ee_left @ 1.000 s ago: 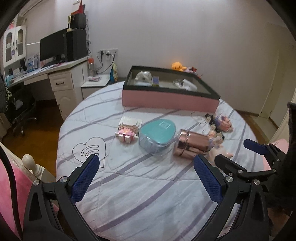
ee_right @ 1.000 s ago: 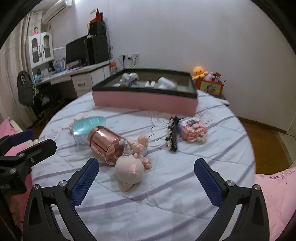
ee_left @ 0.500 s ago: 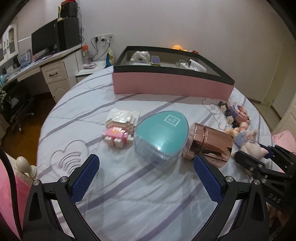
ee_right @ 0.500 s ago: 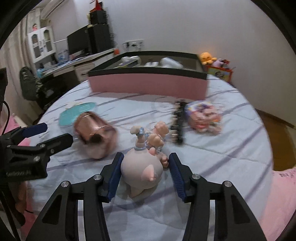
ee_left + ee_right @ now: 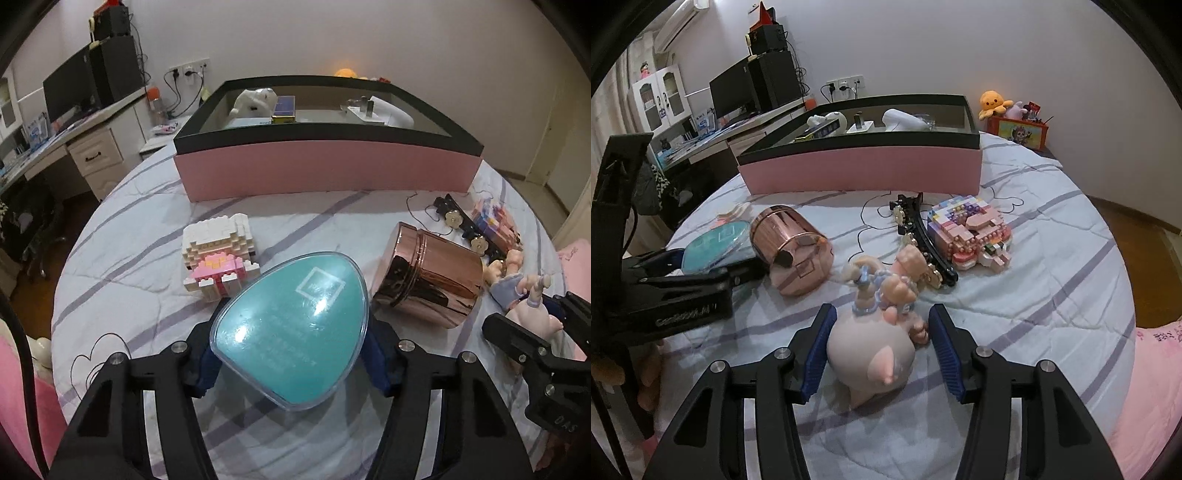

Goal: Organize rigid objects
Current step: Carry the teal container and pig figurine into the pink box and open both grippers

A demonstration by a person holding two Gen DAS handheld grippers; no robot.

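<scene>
Slip risk: my left jaws (image 5: 291,354), closing on the smooth teal egg case (image 5: 291,325), may squirt it free; my right jaws (image 5: 879,332), easing open around the doll's head (image 5: 871,362), may lose it.

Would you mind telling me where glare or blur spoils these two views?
Left wrist view: white glare patches on the teal case lid, room reflections on the copper tin, edges bent by the fisheye. Right wrist view: the doll is soft, the left gripper smeared.

Canister (image 5: 428,280) right of case (image 5: 291,332) (touching)
</scene>
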